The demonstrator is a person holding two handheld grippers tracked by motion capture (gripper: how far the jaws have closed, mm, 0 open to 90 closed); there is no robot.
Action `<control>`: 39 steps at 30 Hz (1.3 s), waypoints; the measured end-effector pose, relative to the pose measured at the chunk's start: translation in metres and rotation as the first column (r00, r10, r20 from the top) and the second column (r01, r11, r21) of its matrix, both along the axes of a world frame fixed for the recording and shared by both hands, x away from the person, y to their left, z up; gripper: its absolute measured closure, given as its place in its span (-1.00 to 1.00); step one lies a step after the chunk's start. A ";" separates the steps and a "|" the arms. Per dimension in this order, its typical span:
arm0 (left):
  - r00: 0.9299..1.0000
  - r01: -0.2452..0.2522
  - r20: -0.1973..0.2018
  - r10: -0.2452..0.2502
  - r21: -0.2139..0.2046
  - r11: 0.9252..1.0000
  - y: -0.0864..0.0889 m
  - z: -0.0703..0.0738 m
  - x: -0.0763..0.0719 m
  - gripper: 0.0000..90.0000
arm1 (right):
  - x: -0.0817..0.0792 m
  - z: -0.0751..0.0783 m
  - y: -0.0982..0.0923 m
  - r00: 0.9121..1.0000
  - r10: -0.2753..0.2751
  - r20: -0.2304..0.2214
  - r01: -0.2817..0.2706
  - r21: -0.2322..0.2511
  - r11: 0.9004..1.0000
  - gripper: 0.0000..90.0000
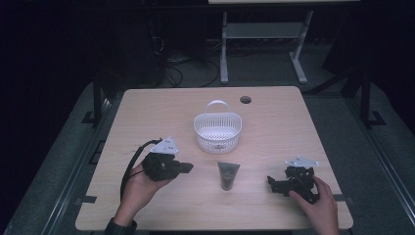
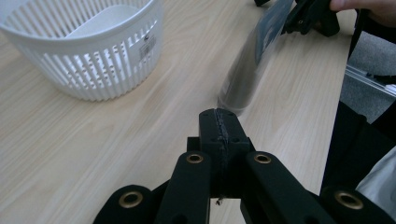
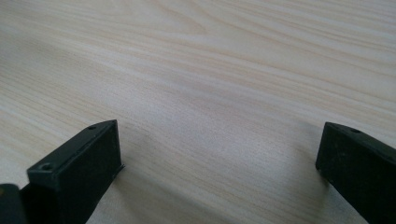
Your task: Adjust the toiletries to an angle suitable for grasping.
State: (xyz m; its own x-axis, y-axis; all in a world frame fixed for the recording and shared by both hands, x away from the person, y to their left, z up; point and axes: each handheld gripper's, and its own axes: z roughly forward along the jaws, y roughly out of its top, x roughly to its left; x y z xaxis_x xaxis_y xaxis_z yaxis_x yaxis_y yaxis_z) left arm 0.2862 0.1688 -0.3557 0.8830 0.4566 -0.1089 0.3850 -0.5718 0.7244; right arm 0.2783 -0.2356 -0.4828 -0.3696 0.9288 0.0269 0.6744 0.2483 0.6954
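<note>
A dark squeeze tube point(image 1: 228, 175) lies on the wooden table point(image 1: 161, 107), in front of a white slotted basket point(image 1: 218, 129) with a handle. A hand holds my left gripper point(image 1: 187, 167) just left of the tube, apart from it. Its jaws are pressed together with nothing between them point(image 2: 219, 122), and the tube point(image 2: 245, 74) lies a little ahead of the tips. My right gripper point(image 1: 272, 182) rests low at the tube's right, held by the other hand. Its jaws stand wide apart over bare wood point(image 3: 219, 144), holding nothing.
The basket point(image 2: 93, 51) looks empty inside. A round cable hole point(image 1: 245, 100) sits near the table's far edge. Beyond the table are a dark floor, cables and a white desk frame point(image 1: 264, 44). The right gripper point(image 2: 313, 16) lies past the tube's far end.
</note>
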 end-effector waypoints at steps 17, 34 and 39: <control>0.997 0.073 0.015 -0.073 -0.017 0.997 -0.035 0.011 0.003 1.00 | 0.000 0.000 0.000 1.000 0.000 0.000 0.000 0.000 1.000 -1.00; 0.994 0.112 0.007 -0.112 -0.006 0.994 -0.064 0.009 0.009 1.00 | 0.000 0.000 0.000 1.000 0.000 0.000 0.000 0.000 1.000 -1.00; 0.994 0.110 0.005 -0.110 0.006 0.994 -0.067 0.008 0.012 1.00 | 0.000 0.000 0.000 1.000 0.000 0.000 0.000 0.001 1.000 -1.00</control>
